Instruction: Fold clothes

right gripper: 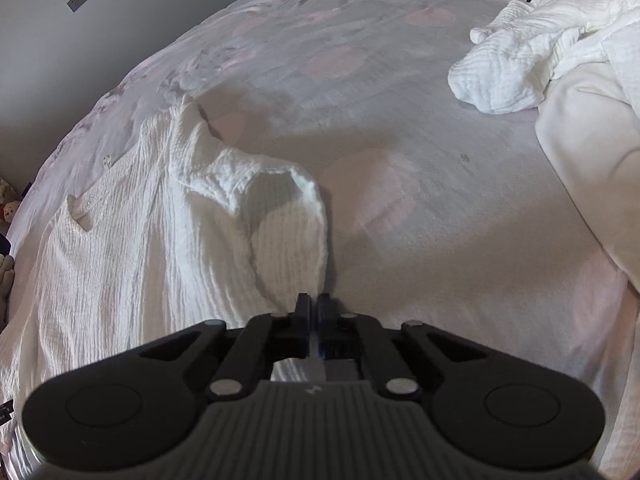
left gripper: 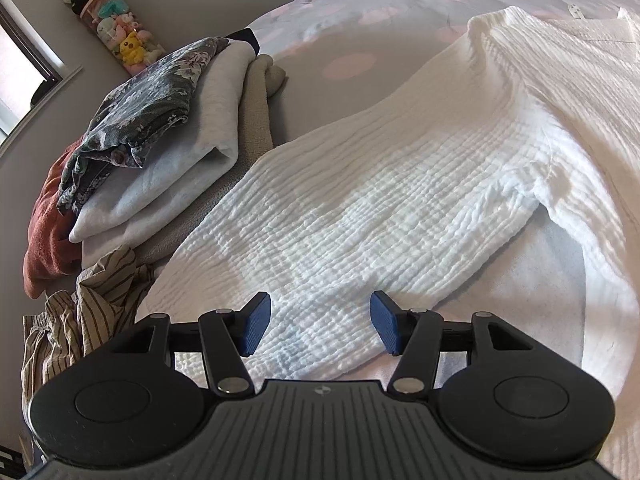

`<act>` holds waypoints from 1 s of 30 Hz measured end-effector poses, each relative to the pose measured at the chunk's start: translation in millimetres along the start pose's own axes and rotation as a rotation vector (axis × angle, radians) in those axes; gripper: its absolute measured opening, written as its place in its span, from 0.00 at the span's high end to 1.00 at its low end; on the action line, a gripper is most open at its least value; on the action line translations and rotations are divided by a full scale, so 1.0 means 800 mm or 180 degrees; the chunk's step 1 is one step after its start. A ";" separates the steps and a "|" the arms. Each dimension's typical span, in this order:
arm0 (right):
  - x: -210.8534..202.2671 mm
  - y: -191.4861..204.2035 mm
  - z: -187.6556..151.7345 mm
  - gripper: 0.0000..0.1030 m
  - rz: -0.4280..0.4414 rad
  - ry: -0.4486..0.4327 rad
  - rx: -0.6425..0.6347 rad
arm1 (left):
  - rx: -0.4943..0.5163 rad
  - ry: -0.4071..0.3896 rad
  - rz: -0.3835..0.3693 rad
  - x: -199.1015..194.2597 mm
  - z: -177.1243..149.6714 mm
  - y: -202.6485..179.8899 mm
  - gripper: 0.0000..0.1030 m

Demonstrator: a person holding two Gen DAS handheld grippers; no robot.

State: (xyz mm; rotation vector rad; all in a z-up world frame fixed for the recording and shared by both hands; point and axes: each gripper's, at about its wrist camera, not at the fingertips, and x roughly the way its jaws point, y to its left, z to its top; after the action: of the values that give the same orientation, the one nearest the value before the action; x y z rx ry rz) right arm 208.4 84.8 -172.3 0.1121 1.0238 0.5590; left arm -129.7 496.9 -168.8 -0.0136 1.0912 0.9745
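A white crinkled shirt [left gripper: 400, 184] lies spread on the bed. In the left wrist view its left sleeve runs toward me, and my left gripper [left gripper: 320, 330] is open just above the sleeve's cuff end, one blue pad on each side. In the right wrist view the same shirt [right gripper: 132, 248] lies at the left, and its right sleeve [right gripper: 288, 232] rises in a fold toward my right gripper [right gripper: 313, 308], which is shut on the sleeve's end.
A stack of folded clothes [left gripper: 168, 132] sits left of the shirt, with a striped garment [left gripper: 92, 300] and a rust-red one [left gripper: 48, 236] beside it. Crumpled white garments [right gripper: 532, 52] lie at the bed's far right. The floral bedspread [right gripper: 400, 152] lies bare between them.
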 end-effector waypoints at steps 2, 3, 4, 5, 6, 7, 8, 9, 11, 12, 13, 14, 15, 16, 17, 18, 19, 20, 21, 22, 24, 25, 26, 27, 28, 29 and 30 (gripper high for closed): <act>-0.016 0.011 0.005 0.96 -0.0052 -0.0208 -0.0160 | 0.0005 -0.0001 -0.0004 0.001 0.000 0.000 0.48; -0.023 0.016 0.007 0.96 -0.0077 -0.0312 -0.0240 | 0.0004 -0.0004 -0.0007 0.001 0.000 0.000 0.48; -0.033 0.024 0.010 0.96 -0.0099 -0.0425 -0.0346 | 0.0002 -0.0008 -0.0011 0.001 -0.001 0.000 0.48; -0.042 0.035 0.012 0.96 -0.0108 -0.0536 -0.0480 | -0.0006 -0.0011 -0.0020 0.001 -0.001 0.000 0.48; -0.051 0.047 0.014 0.96 -0.0112 -0.0641 -0.0619 | -0.0016 -0.0013 -0.0030 0.001 -0.001 0.001 0.48; -0.058 0.061 0.015 0.96 -0.0077 -0.0706 -0.0742 | -0.0026 -0.0015 -0.0040 0.001 -0.001 0.001 0.48; -0.063 0.076 0.015 0.96 -0.0017 -0.0745 -0.0854 | -0.0037 -0.0017 -0.0051 0.000 -0.001 0.002 0.48; -0.068 0.091 0.014 0.96 0.0044 -0.0783 -0.0965 | -0.0047 -0.0020 -0.0061 0.000 -0.001 0.003 0.48; -0.073 0.124 0.010 0.96 0.0184 -0.0798 -0.1194 | -0.0068 -0.0024 -0.0081 0.000 -0.001 0.004 0.48; -0.074 0.140 0.006 0.96 0.0262 -0.0786 -0.1301 | -0.0078 -0.0026 -0.0091 -0.001 -0.001 0.004 0.48; -0.073 0.156 0.001 0.96 0.0337 -0.0764 -0.1400 | -0.0089 -0.0029 -0.0102 -0.001 -0.001 0.005 0.48; -0.069 0.171 -0.007 0.96 0.0393 -0.0727 -0.1495 | -0.0099 -0.0031 -0.0112 -0.001 -0.001 0.006 0.48; -0.064 0.185 -0.016 0.96 0.0437 -0.0678 -0.1589 | -0.0115 -0.0029 -0.0122 -0.001 -0.001 0.007 0.48; -0.060 0.199 -0.024 0.96 0.0482 -0.0630 -0.1683 | -0.0132 -0.0027 -0.0132 -0.001 -0.001 0.008 0.48; -0.053 0.210 -0.033 0.96 0.0505 -0.0573 -0.1765 | -0.0150 -0.0024 -0.0142 -0.001 -0.001 0.009 0.48; -0.044 0.218 -0.041 0.96 0.0508 -0.0493 -0.1816 | -0.0164 -0.0022 -0.0151 -0.001 -0.001 0.010 0.48; -0.033 0.223 -0.050 0.96 0.0509 -0.0402 -0.1852 | -0.0177 -0.0021 -0.0160 -0.001 -0.002 0.010 0.48; -0.023 0.229 -0.059 0.96 0.0510 -0.0311 -0.1887 | -0.0191 -0.0020 -0.0169 0.000 -0.002 0.011 0.48; -0.013 0.232 -0.067 0.96 0.0494 -0.0234 -0.1916 | -0.0204 -0.0019 -0.0178 0.000 -0.002 0.012 0.48; -0.003 0.234 -0.074 0.96 0.0468 -0.0166 -0.1941 | -0.0217 -0.0019 -0.0187 0.000 -0.002 0.012 0.48; 0.012 0.234 -0.085 0.96 0.0417 -0.0054 -0.1962 | -0.0249 -0.0012 -0.0207 0.001 -0.002 0.014 0.48; 0.016 0.232 -0.088 0.93 0.0406 -0.0004 -0.1945 | -0.0266 -0.0009 -0.0217 0.001 -0.002 0.015 0.48; 0.016 0.229 -0.087 0.89 0.0420 0.0020 -0.1905 | -0.0276 -0.0007 -0.0223 0.001 -0.002 0.015 0.48; 0.013 0.226 -0.085 0.89 0.0445 0.0027 -0.1861 | -0.0283 -0.0006 -0.0228 0.001 -0.002 0.016 0.48; 0.011 0.223 -0.083 0.85 0.0470 0.0034 -0.1817 | -0.0291 -0.0005 -0.0233 0.001 -0.002 0.016 0.48; 0.008 0.219 -0.081 0.80 0.0495 0.0041 -0.1773 | -0.0298 -0.0004 -0.0239 0.001 -0.002 0.017 0.48; 0.002 0.217 -0.078 0.78 0.0514 0.0024 -0.1747 | -0.0306 -0.0003 -0.0244 0.001 -0.002 0.017 0.48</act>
State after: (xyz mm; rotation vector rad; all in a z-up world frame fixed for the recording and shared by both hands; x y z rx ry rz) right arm 89.9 223.7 -146.8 -0.2954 0.8414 0.9693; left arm -140.1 505.2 -164.4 -0.1322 1.0350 0.9570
